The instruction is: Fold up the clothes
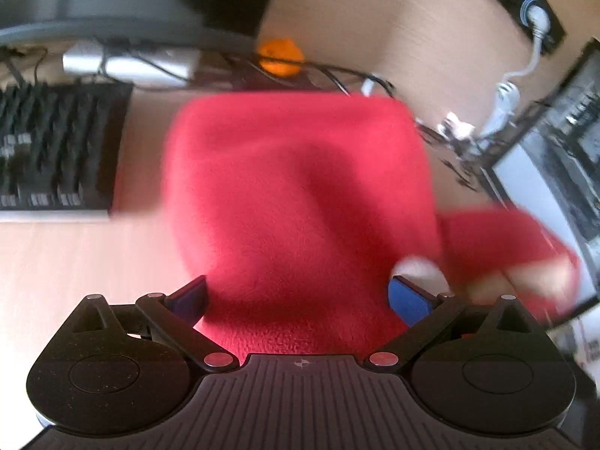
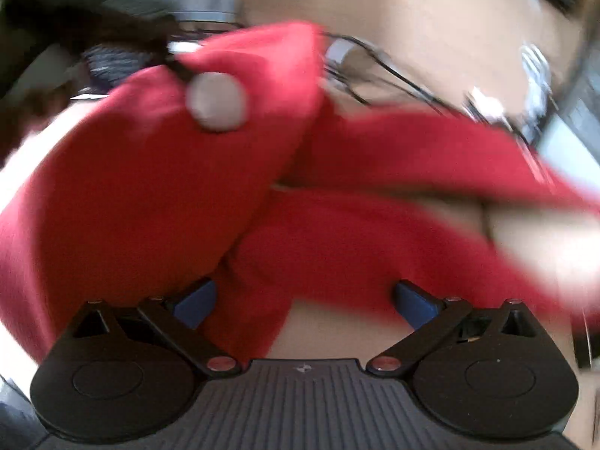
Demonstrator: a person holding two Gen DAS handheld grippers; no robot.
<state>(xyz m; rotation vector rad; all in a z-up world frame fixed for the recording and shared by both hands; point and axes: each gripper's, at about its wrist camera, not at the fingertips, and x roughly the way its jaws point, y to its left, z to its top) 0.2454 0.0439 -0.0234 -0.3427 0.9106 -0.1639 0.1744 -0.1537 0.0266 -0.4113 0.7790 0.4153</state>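
The red fleece garment (image 1: 300, 195) lies on the pale worktop (image 1: 75, 262), bunched rather than flat. In the left wrist view its main body rises as a rounded hump straight ahead, and a long limb of the same cloth, probably a sleeve (image 1: 506, 240), trails off to the right. In the right wrist view the garment (image 2: 131, 195) shows as two overlapping lobes with a crease between them, and a strip of it (image 2: 431, 150) runs away to the right above a bare patch of worktop. Both views are blurred, so seams and edges cannot be read.

Judging by this, the folding is at an early or middle stage: some cloth is laid over itself, but the sleeve is loose and no tidy rectangle is formed. Smoothing and further folds seem left to do.

The left tongs (image 1: 298, 296) stand wide apart, with red cloth filling the gap between the blue pads (image 1: 408, 300); whether the pads press on it I cannot tell. The right tongs (image 2: 305, 300) are spread fully and released, with cloth beneath and between them but no grip visible.

Beyond the garment sit a black keyboard (image 1: 56, 150), cables (image 1: 337, 75) and an orange object (image 1: 279, 56).
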